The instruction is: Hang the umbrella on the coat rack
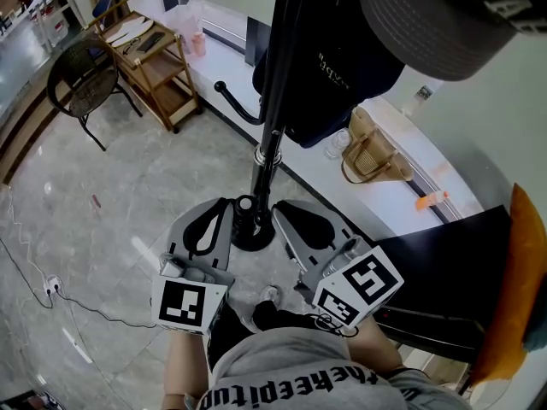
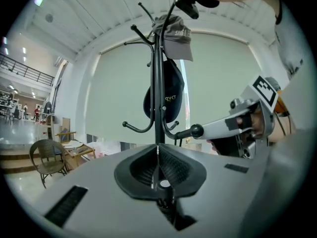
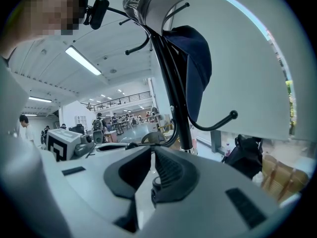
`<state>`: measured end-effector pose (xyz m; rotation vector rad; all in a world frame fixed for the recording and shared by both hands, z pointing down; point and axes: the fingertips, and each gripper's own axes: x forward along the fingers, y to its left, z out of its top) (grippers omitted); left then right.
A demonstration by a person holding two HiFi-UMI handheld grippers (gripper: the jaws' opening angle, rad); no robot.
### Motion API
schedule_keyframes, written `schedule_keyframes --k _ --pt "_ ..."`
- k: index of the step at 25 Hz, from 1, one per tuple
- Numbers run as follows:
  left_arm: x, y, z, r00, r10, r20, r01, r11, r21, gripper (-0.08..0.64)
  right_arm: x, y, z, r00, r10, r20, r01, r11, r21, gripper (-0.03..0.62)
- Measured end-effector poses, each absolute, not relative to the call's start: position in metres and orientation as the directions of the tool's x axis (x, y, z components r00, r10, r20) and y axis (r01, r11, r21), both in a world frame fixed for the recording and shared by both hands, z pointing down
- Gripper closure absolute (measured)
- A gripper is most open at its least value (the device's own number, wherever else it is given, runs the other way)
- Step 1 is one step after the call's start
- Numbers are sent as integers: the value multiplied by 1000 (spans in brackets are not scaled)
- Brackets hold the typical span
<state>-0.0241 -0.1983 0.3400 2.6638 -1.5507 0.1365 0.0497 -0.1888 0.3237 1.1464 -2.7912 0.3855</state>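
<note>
The black coat rack (image 1: 272, 101) stands right in front of me, its round base (image 1: 254, 231) on the grey floor. A navy bag (image 1: 342, 75) and a grey cap (image 2: 176, 36) hang on it. A second thin dark rod runs down beside the pole (image 3: 174, 90); I cannot tell whether it is the umbrella. My left gripper (image 1: 226, 205) is left of the pole, shut, its jaws meeting with nothing between them (image 2: 157, 150). My right gripper (image 1: 281, 208) is right of the pole, with a narrow empty gap between its jaws (image 3: 150, 151).
A wicker chair (image 1: 81, 79) and a wooden cart (image 1: 154, 58) stand at the far left. A white ledge (image 1: 376, 195) behind the rack carries a woven bag (image 1: 372, 156). A black table (image 1: 461, 254) is at my right. A cable (image 1: 77, 306) lies on the floor.
</note>
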Motion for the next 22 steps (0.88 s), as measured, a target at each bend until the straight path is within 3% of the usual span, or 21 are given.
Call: schedule_keyframes --k 22 --pt "-10 -192 317 676 -732 84 -735 -679 6 545 54 -171 305 -566 -813 140 -820 537 -196 558"
